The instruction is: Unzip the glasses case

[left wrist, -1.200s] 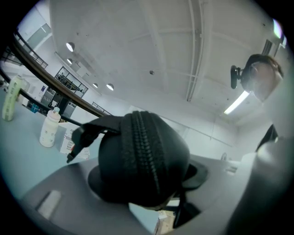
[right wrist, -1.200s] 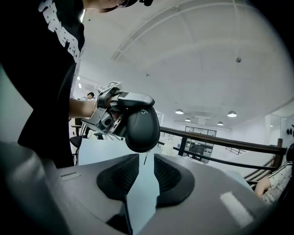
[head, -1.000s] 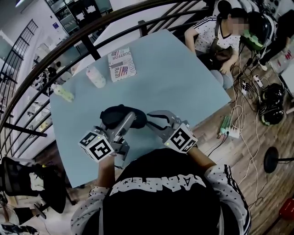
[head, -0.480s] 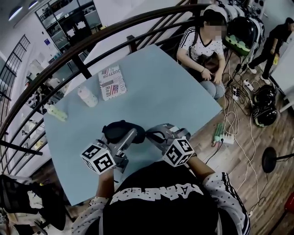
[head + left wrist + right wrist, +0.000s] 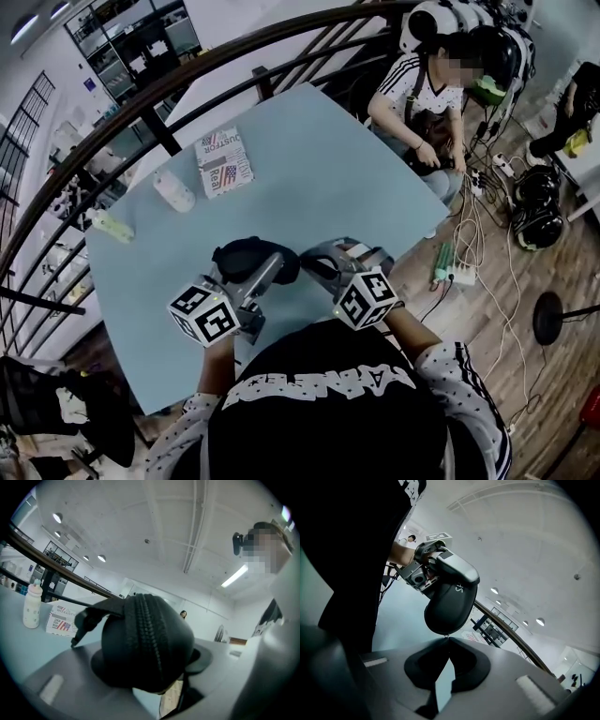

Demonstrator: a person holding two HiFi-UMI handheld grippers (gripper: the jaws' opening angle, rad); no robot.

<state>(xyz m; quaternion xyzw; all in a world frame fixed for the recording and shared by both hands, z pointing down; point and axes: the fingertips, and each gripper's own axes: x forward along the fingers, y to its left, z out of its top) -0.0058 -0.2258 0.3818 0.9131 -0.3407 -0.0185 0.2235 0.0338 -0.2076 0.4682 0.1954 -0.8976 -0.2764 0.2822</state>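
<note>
Left tongs (image 5: 265, 272) clamp the black glasses case (image 5: 145, 639) by its sides, close to the near edge of the tabletop (image 5: 309, 178). Right tongs (image 5: 448, 641) are fully closed, with the tips meeting at the case's end. Whether they grip the zipper pull cannot be told.

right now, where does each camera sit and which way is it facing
head view: on the person's head, looking steeply down at the blue table; left claw, right claw, forearms and dark shirt show.
left claw view: on the left claw, looking level across the table; its jaws grip the glasses case.
right claw view: on the right claw, tilted sideways, facing the left claw and left hand; its jaws are shut.
shared: head and left claw views both show glasses case, bottle and packet.
</note>
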